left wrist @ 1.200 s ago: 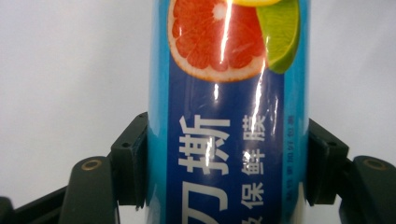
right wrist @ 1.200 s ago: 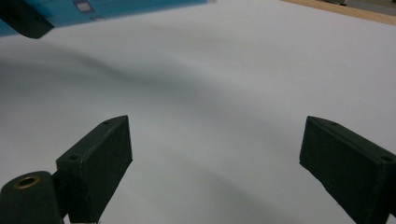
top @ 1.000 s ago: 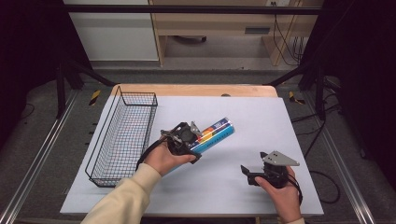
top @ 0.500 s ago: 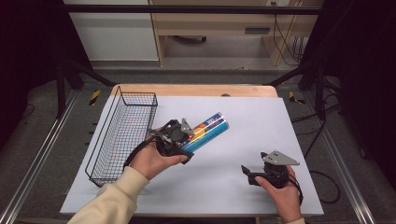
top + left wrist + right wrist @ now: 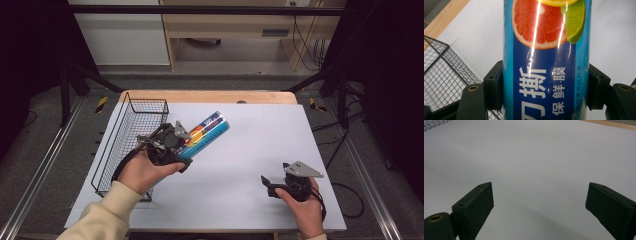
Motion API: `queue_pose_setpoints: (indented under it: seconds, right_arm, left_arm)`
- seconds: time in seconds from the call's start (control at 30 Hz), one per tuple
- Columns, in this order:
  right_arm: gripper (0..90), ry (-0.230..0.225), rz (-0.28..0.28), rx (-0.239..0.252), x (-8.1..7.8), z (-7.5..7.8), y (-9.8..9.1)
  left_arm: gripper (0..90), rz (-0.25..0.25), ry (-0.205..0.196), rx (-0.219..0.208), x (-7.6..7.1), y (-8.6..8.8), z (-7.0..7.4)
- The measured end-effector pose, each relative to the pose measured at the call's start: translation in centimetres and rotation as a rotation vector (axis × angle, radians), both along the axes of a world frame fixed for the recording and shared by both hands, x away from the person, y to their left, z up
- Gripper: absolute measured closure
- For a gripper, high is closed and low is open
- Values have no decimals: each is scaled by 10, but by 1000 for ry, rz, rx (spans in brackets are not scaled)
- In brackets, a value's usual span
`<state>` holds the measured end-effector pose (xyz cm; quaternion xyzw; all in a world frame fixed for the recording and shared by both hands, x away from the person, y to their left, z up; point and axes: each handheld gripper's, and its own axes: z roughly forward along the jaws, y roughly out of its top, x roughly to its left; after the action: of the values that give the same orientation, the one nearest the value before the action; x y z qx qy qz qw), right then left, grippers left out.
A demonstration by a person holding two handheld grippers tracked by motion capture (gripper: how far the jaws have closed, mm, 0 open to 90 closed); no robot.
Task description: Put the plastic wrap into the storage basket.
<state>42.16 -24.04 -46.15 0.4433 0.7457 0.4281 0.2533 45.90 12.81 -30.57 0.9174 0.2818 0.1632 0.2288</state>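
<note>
Cling-film tube (image 5: 546, 60) clamped in left gripper (image 5: 175, 145) shows citrus print close up; right gripper (image 5: 272, 182) fingers spread

The left gripper (image 5: 186, 145), clamped on the blue cylindrical cling-film box printed with citrus slices (image 5: 207, 133), now sits farther toward the black wire mesh basket (image 5: 131, 131) than it did a second ago, and the hand behind it is higher above the white table sheet (image 5: 250, 150). The box has travelled with it: its near end, once over the middle of the sheet, now hangs just beside the basket's right wall. The pale sleeve (image 5: 102, 217) reaches in at a steeper slant toward the left.
</note>
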Motion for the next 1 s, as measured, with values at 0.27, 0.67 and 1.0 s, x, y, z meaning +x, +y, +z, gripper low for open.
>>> queue_pose_setpoints:
  seconds: [0.27,0.67,1.0]
  right_arm:
    - [73,-1,-23,0,0,1,-3]
    - [77,-21,-71,-15,0,3,-4]
    - [84,-64,-92,-32,-2,6,-7]
  left_arm:
    - [321,49,15,-13,-6,17,-4]
    - [321,94,28,-24,-7,37,-6]
    - [321,139,7,-47,-6,53,6]
